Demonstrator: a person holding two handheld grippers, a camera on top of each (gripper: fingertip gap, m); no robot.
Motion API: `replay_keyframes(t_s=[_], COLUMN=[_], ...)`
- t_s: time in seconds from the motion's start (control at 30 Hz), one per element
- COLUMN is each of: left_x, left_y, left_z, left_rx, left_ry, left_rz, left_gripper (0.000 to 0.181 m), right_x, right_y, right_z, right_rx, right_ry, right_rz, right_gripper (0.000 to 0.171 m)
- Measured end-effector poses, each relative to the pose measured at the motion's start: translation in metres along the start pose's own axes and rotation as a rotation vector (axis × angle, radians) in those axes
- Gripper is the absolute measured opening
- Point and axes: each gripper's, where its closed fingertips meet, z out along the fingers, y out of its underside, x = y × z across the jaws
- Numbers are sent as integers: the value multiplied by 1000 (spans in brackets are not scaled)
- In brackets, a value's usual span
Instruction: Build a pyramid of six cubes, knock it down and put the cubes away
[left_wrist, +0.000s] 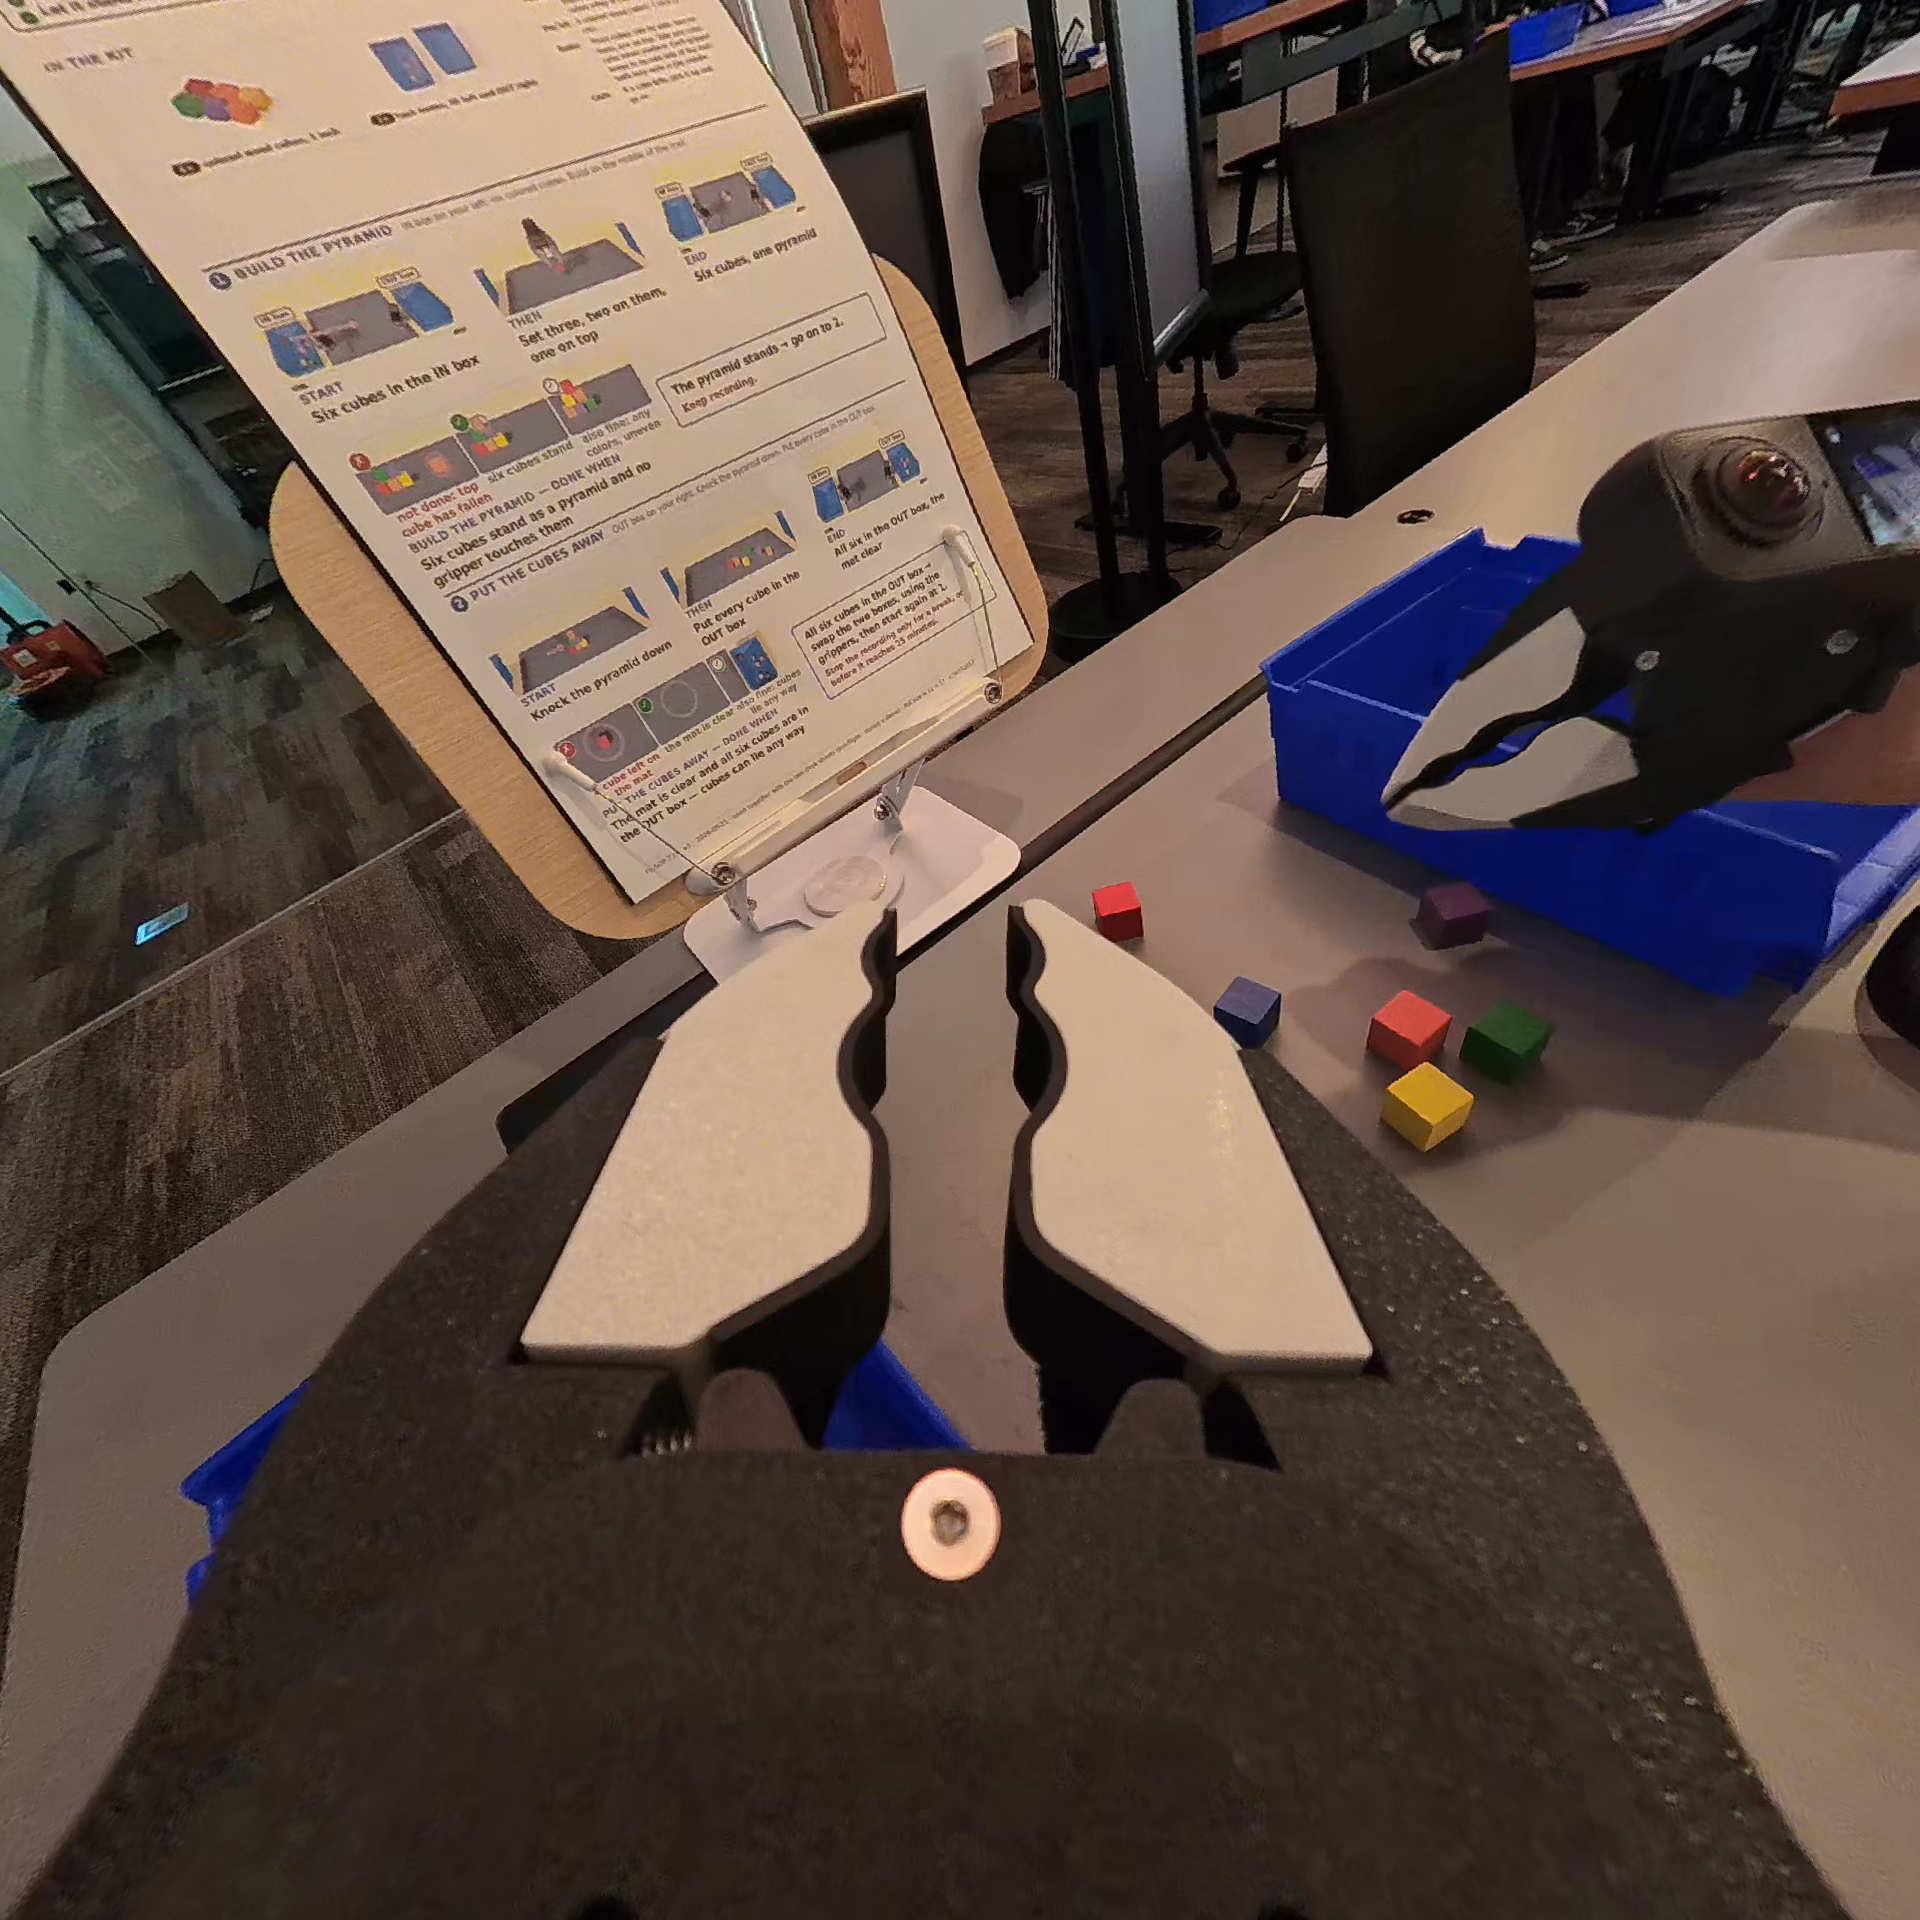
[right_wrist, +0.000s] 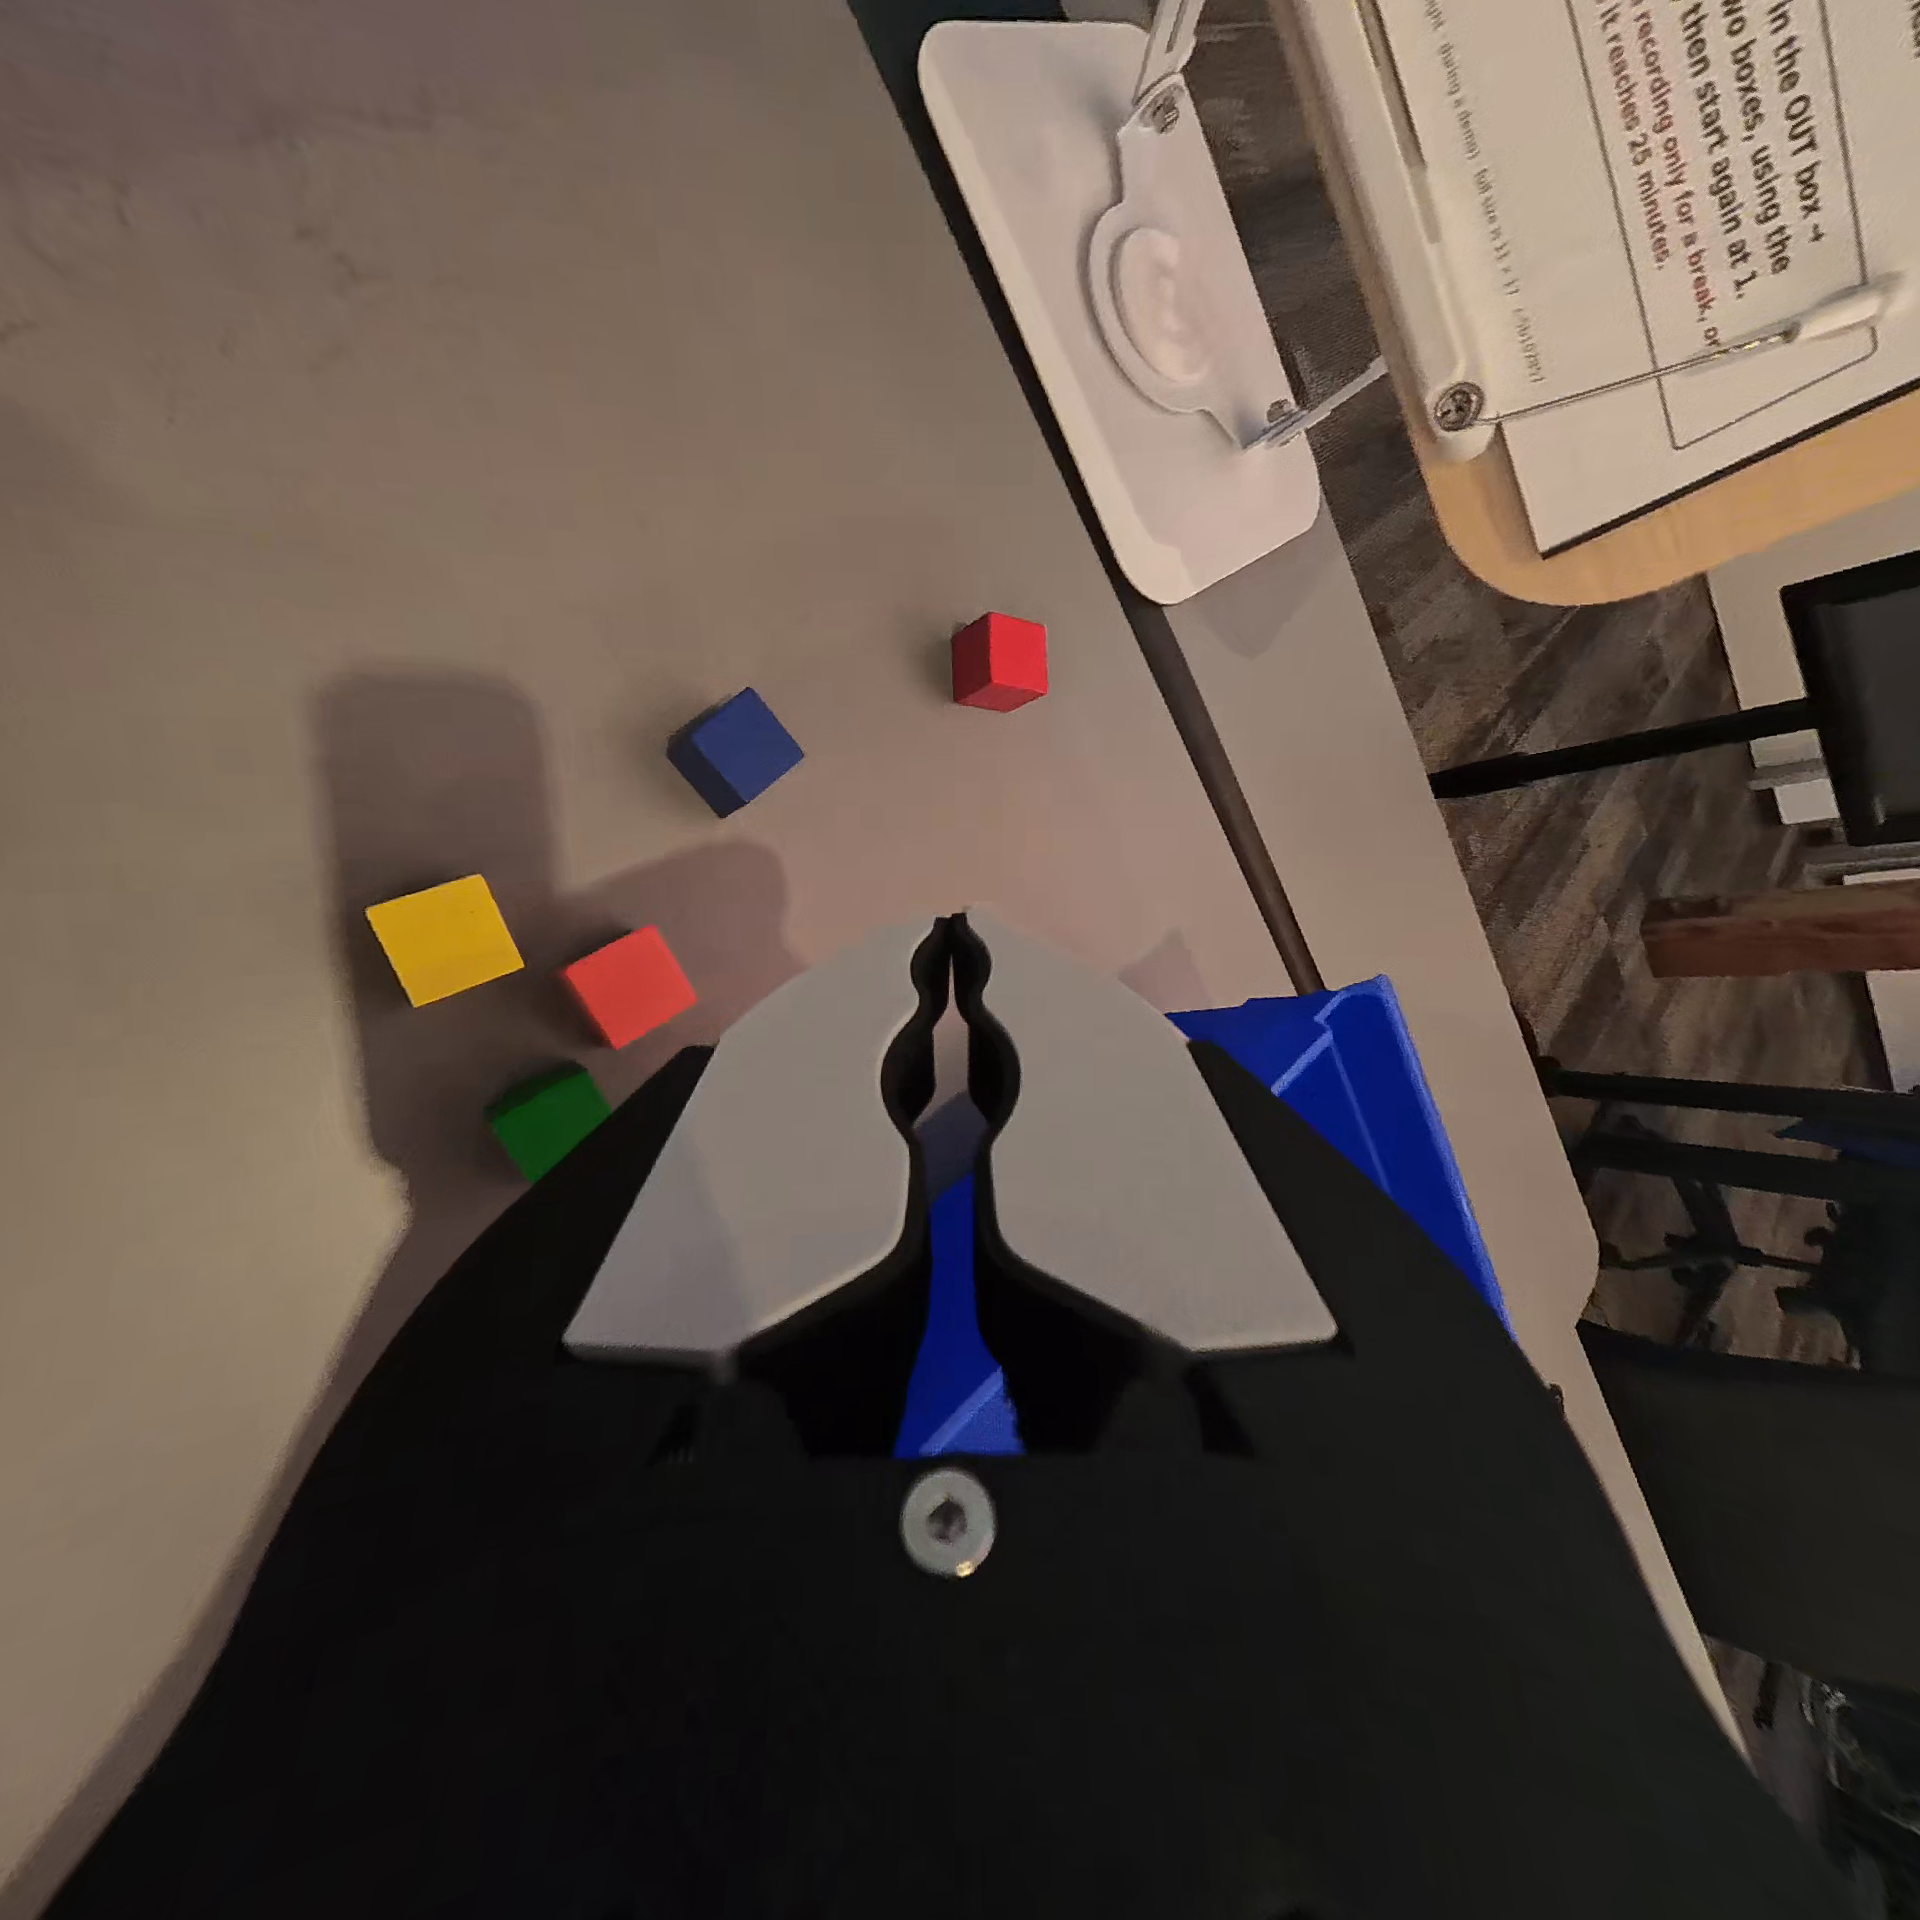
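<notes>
- The left claw stands apart, nothing between its grey fingers, held over the grey bench with a blue bin showing beneath its black body.
- The right claw is pressed together at the tips and grips nothing; in the left wrist view it hangs over the other blue bin, tips pointing down toward the bin's near wall.
- Six cubes lie scattered on the bench, none stacked.
- The orange cube, the green cube and the yellow cube sit near one another in a loose group just left of the right claw's fingers, without touching.
- The blue cube lies apart from that group, ahead of the right claw.
- The red cube lies farther out, near the bench edge.
- The purple cube rests just beside the outer wall of the bin under the right claw; the right wrist view does not show it.
- A printed instruction sheet leans on a wooden board, held by a white stand at the bench edge.
- Beyond it are patterned carpet and office chairs.
</notes>
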Motion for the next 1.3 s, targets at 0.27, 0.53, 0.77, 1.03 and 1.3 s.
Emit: replay_keyframes(t_s=[0.27, 0.53, 0.77, 1.03, 1.3], left_x=[21, 29, 36, 45, 42], left_y=[7, 6, 1, -10, -16], left_z=[15, 17, 10, -2, -11], left_rx=[-61, -65, -54, -10, 22], left_ry=[35, 59, 92, 128, 139], left_rz=[64, 82, 93, 105, 102], left_gripper=[20, 20, 20, 20, 20], right_x=[-13, -24, -30, -33, -38], right_y=[24, 75, 95, 102, 118], right_z=[11, 9, 22, 46, 56], right_rx=[-91, -464, -840, -914, -994], right_ry=[-168, -373, -464, -518, -569], right_rz=[115, -7, -104, -241, -239], right_gripper=[1, 29, 40, 49, 45])
